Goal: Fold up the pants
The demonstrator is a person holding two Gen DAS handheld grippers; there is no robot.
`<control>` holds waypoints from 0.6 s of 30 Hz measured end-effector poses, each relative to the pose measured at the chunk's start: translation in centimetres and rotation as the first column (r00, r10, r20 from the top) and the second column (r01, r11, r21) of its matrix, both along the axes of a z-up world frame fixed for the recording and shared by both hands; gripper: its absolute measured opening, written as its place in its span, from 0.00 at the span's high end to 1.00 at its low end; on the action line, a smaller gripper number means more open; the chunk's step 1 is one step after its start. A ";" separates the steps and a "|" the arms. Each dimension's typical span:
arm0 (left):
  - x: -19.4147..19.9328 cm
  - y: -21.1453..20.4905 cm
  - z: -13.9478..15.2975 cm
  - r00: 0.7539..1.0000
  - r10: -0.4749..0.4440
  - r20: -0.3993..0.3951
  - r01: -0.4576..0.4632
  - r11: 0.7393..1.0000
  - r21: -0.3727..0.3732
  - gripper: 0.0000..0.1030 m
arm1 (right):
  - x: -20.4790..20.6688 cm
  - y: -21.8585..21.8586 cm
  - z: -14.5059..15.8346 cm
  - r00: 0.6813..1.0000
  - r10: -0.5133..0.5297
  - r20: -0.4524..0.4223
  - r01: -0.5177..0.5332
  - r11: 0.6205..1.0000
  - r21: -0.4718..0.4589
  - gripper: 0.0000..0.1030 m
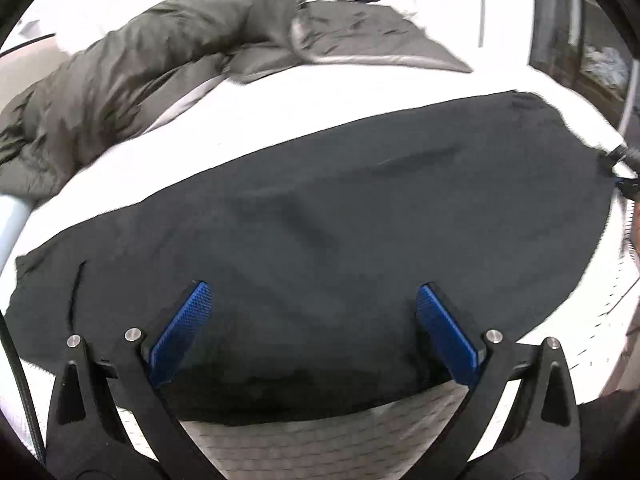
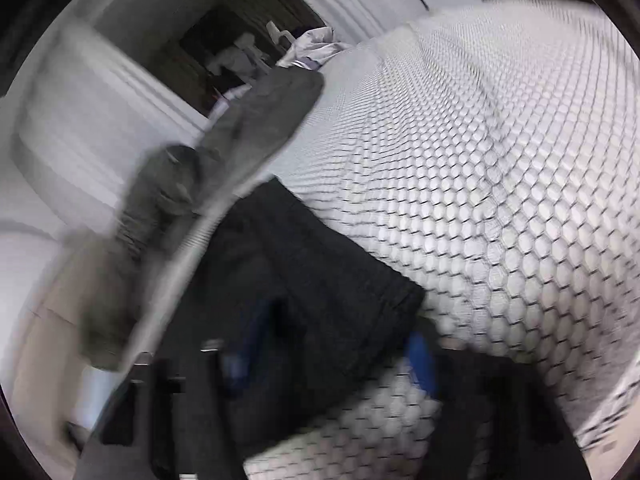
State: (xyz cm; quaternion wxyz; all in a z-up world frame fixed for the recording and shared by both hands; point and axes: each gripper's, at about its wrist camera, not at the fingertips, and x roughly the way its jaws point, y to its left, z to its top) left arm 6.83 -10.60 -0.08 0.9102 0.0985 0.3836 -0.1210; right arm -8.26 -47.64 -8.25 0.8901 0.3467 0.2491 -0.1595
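Note:
Black pants point(image 1: 320, 220) lie flat across a white bed point(image 1: 328, 444) with a honeycomb-patterned cover. My left gripper point(image 1: 314, 288) hovers over their near edge, open, blue pads point(image 1: 184, 332) wide apart and nothing pinched. At the far right edge of that view a bit of my right gripper point(image 1: 624, 168) shows at the pants' end. The right wrist view is blurred: the pants' end point(image 2: 312, 280) lies between the right gripper's point(image 2: 332, 352) blue pads point(image 2: 420, 360), which stand apart with bare cover showing beside the cloth.
A crumpled grey duvet point(image 1: 152, 64) is heaped along the far left of the bed, also the duvet point(image 2: 256, 128) in the right wrist view. Beyond it are a white wall and a dark doorway point(image 2: 240, 40). Bare honeycomb cover point(image 2: 500, 200) spreads to the right.

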 end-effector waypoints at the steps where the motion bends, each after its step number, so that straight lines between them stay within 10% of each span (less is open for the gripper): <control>1: 0.0 -1.2 0.1 1.000 -0.029 -0.010 0.029 0.999 -0.027 0.01 | 0.1 0.5 0.1 1.000 -0.008 -0.028 0.006 0.998 -0.056 0.63; 7: 0.0 -7.1 -3.3 0.990 -0.134 -0.045 0.136 0.990 0.045 0.01 | -2.5 0.8 -0.6 0.997 0.038 -0.068 -0.046 0.992 -0.114 0.65; 12: 0.3 -5.7 -4.2 0.990 -0.122 -0.073 0.116 0.990 -0.079 0.01 | -5.2 -0.9 -0.2 0.997 0.064 0.049 -0.067 0.996 0.061 0.42; 18: 0.5 -5.9 -3.1 0.989 -0.113 -0.091 0.105 0.991 -0.089 0.01 | -3.0 -2.3 -1.3 0.993 0.042 0.112 -0.062 0.981 0.185 0.40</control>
